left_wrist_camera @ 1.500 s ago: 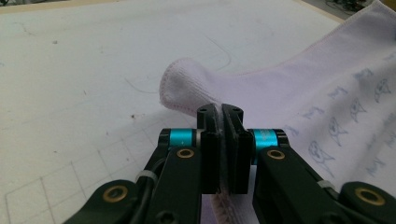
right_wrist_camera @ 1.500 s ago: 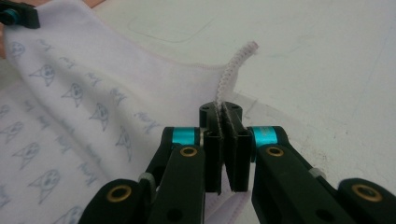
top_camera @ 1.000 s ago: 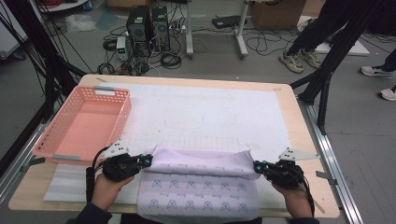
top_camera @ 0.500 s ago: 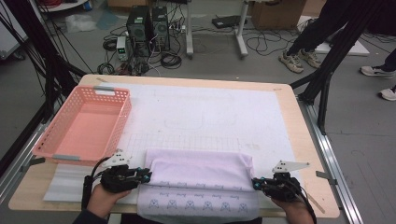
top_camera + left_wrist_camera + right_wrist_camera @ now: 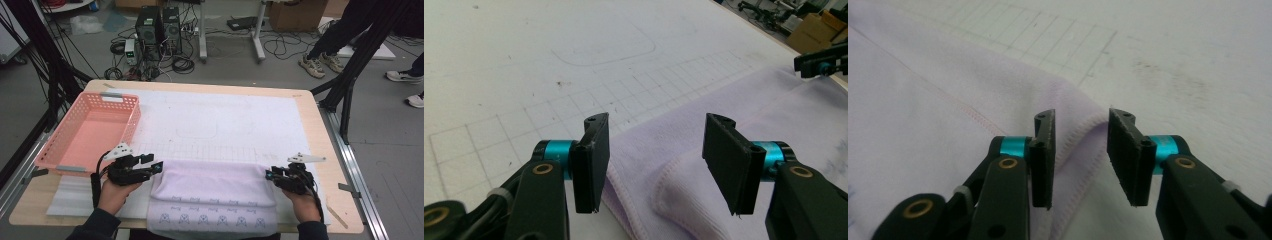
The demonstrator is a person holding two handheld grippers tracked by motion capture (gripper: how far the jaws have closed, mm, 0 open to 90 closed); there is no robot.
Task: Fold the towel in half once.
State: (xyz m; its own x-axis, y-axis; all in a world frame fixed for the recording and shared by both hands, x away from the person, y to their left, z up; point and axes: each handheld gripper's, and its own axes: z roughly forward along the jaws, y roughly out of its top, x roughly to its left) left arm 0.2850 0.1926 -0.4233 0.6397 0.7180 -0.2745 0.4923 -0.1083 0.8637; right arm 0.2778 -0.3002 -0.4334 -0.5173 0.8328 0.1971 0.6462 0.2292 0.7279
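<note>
No readable txt, brand, label or no. showing anywhere. Towel [image 5: 215, 200] is carrying rows of small blue printed marks, too small to read; mat [image 5: 220, 120] is showing only grid lines.

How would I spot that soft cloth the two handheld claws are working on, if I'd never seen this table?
Start at the white gridded mat covering the table. Along its near edge, between the left gripper and the right gripper, lies the pale lilac towel, folded over. Unlike the rigid pink basket at the left, it is soft, with small printed figures on its lower layer.

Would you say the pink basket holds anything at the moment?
No, the high view shows the pink basket with a bare floor and nothing inside it.
</note>
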